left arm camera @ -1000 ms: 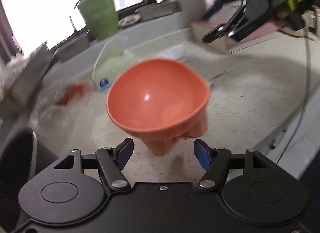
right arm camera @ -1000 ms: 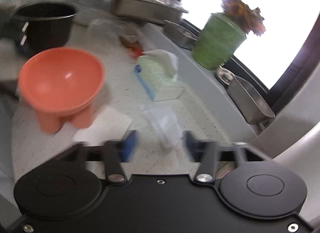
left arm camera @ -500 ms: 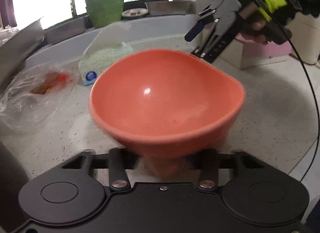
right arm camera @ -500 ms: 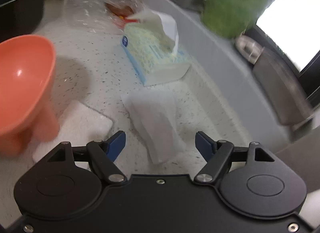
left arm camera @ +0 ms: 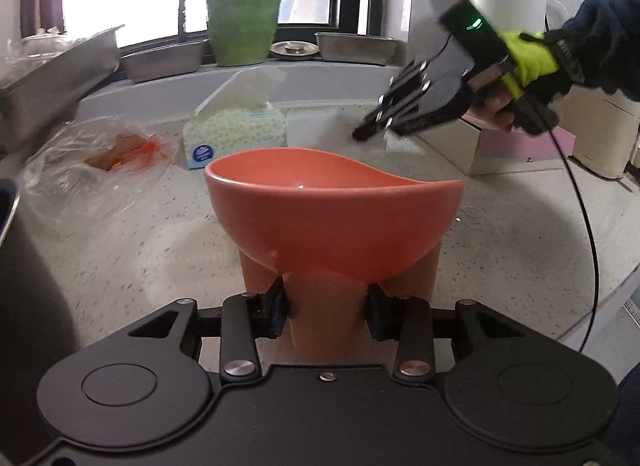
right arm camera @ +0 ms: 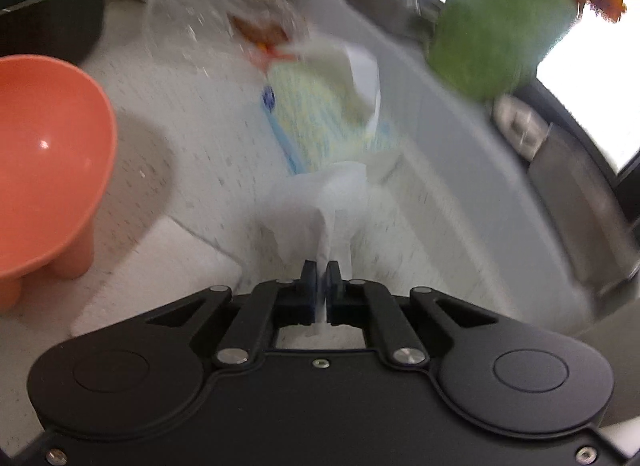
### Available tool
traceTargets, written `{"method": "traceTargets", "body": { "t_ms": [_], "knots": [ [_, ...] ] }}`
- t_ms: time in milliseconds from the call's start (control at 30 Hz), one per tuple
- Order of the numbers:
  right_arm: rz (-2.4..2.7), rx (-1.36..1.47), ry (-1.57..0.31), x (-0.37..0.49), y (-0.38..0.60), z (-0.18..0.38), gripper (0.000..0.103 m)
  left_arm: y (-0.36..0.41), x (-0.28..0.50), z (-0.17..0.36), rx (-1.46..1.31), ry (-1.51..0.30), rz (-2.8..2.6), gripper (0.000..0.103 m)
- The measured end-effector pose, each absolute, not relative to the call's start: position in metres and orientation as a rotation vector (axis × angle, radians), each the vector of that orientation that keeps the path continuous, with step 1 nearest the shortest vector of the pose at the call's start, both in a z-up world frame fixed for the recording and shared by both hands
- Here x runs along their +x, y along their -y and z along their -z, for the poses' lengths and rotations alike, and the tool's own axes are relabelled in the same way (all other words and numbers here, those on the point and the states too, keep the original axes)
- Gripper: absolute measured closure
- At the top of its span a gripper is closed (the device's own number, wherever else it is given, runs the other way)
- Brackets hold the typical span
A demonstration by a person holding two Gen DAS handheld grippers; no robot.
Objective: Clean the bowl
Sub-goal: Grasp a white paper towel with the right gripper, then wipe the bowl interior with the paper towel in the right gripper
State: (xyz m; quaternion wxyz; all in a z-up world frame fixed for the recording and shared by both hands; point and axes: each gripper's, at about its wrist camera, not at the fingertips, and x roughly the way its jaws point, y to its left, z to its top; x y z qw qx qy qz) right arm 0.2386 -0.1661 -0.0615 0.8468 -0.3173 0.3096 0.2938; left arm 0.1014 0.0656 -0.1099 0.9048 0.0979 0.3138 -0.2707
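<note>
An orange bowl (left arm camera: 332,221) on short legs stands on the speckled counter. My left gripper (left arm camera: 327,308) is shut on its nearest leg, the blue pads pressed against both sides. The bowl (right arm camera: 44,161) also fills the left edge of the right wrist view. My right gripper (right arm camera: 321,282) is shut on a white tissue (right arm camera: 320,205), which rises crumpled in front of the fingers. From the left wrist view that right gripper (left arm camera: 370,127) hangs above the counter behind the bowl, held by a gloved hand (left arm camera: 532,61).
A tissue pack (left arm camera: 234,133) lies behind the bowl, a plastic bag (left arm camera: 96,169) to its left. A folded white cloth (right arm camera: 160,266) lies beside the bowl. A green vase (left arm camera: 244,13) and metal trays (left arm camera: 160,59) line the windowsill. A black pot (right arm camera: 52,13) stands far left.
My left gripper moved in low and shut on the bowl's leg. My right gripper went from open above the tissue to shut on it, lifting it.
</note>
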Motion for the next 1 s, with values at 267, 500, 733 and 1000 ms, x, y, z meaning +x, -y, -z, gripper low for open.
{"method": "traceTargets", "body": {
  "t_ms": [267, 500, 733, 1000],
  "knots": [
    [-0.904, -1.067, -0.533, 0.171, 0.144, 0.038, 0.098, -0.048, 0.105, 0.127, 0.274, -0.649, 0.581, 0.066],
    [-1.123, -1.403, -0.444, 0.117, 0.127, 0.028, 0.098, -0.037, 0.108, 0.129, 0.284, -0.627, 0.617, 0.066],
    [-1.260, -1.570, -0.435, 0.075, 0.124, 0.039, 0.098, -0.026, 0.096, 0.131, 0.299, -0.612, 0.648, 0.065],
    [-1.319, -1.548, -0.367, 0.064, 0.091, 0.033, 0.098, -0.015, 0.083, 0.132, 0.323, -0.599, 0.672, 0.065]
  ]
}}
